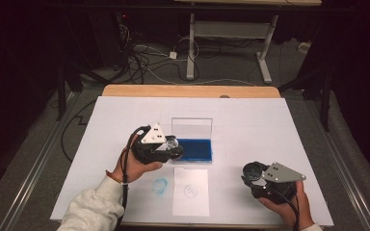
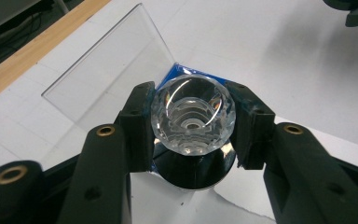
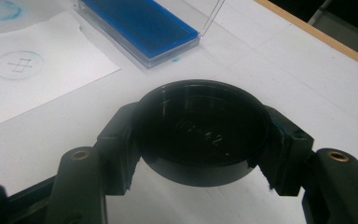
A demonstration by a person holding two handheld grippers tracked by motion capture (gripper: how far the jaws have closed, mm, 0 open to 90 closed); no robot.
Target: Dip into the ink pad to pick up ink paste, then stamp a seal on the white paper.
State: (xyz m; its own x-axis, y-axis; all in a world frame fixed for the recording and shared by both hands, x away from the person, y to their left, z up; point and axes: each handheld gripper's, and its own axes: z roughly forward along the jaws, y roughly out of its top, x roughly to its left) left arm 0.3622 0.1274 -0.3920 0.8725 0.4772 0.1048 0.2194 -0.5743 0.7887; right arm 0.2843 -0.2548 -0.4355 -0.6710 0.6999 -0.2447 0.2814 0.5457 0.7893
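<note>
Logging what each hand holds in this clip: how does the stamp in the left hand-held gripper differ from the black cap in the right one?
The stamp has a clear faceted knob on a black base; the black cap is plain, opaque black. The stamp is solid-looking, while the cap is a hollow shallow cup with its opening toward the camera. The stamp is held beside the blue ink pad; the cap is held off to the right, over bare table. Both are round and clamped between jaws.

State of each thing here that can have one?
Left gripper: shut on stamp.
Stamp: held over the ink pad, clear knob facing the camera.
Right gripper: shut on cap.
Cap: off the stamp, held, hollow side showing.
Ink pad: lid open, upright.
Paper: flat, bearing one stamp mark.
</note>
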